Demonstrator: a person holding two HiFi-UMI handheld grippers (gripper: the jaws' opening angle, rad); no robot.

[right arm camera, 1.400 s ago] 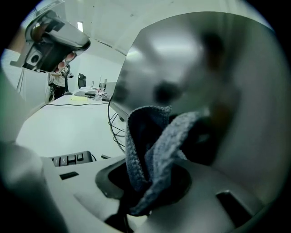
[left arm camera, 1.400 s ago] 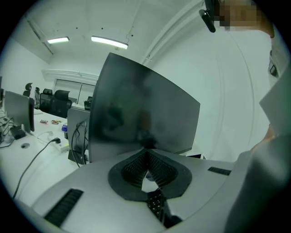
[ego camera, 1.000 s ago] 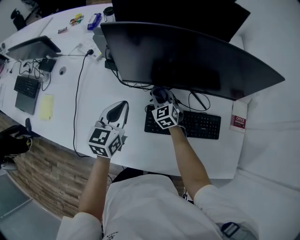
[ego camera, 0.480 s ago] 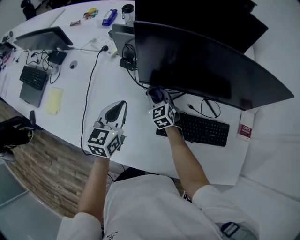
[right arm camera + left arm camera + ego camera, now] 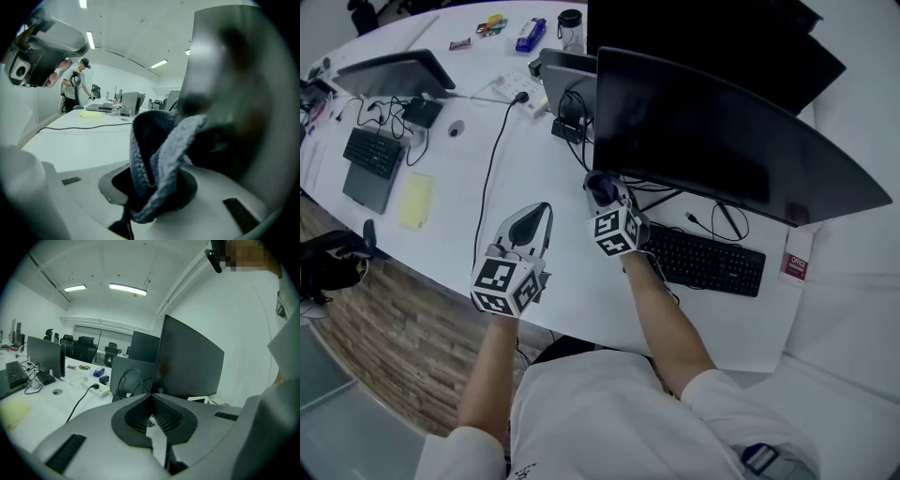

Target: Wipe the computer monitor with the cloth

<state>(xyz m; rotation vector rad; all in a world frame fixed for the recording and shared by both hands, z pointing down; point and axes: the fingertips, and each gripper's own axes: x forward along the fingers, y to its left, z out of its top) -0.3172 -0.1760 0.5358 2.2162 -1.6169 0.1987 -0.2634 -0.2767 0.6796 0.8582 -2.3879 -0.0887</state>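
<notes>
A wide dark curved monitor (image 5: 722,141) stands on the white desk (image 5: 516,159); it also fills the right of the right gripper view as the monitor (image 5: 243,89). My right gripper (image 5: 602,190) is shut on a grey-blue cloth (image 5: 157,154), bunched between its jaws. The cloth (image 5: 600,186) sits at the screen's lower left corner, close to or touching it. My left gripper (image 5: 530,223) hovers over the desk left of the right one, shut with nothing in it. In the left gripper view the monitor (image 5: 190,359) lies ahead.
A black keyboard (image 5: 708,258) lies under the monitor, with cables behind. A second monitor (image 5: 567,80), a power strip (image 5: 508,91), a laptop (image 5: 394,73), another keyboard (image 5: 370,155) and a yellow pad (image 5: 414,200) sit to the left. A person (image 5: 75,89) stands far off.
The right gripper with the cloth has moved left along the monitor's lower edge toward its left corner. The head view shifted left. The left gripper has stayed put.
</notes>
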